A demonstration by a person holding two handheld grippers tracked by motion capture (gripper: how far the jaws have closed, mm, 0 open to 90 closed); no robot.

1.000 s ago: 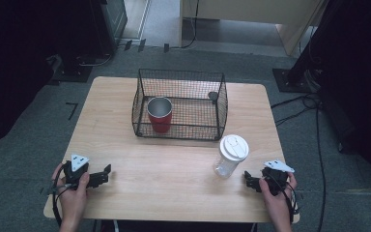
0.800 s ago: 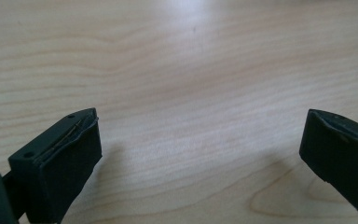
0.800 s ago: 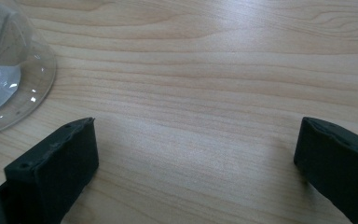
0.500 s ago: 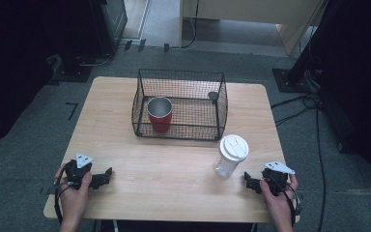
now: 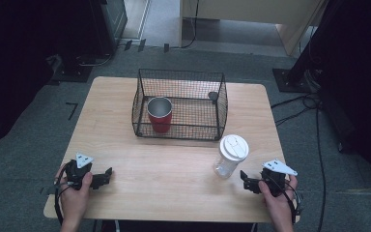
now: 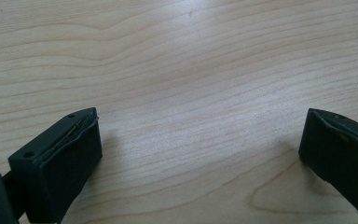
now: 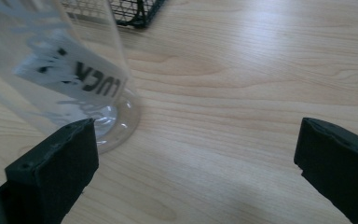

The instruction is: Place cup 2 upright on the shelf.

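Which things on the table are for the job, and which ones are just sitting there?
For the job:
- clear cup with white lid, right beside the right tongs
- right tongs, open

Just sitting there, probably:
- wire basket
- red cup inside the basket
- left tongs, open over bare table

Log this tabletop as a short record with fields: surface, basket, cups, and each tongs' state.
surface: wooden table
basket: black wire basket, toward the far edge
red cup: upright inside the basket, left side
clear cup: white lid, upright on the table in front of the basket
left tongs: open, over bare wood
right tongs: open, close beside the clear cup, not around it
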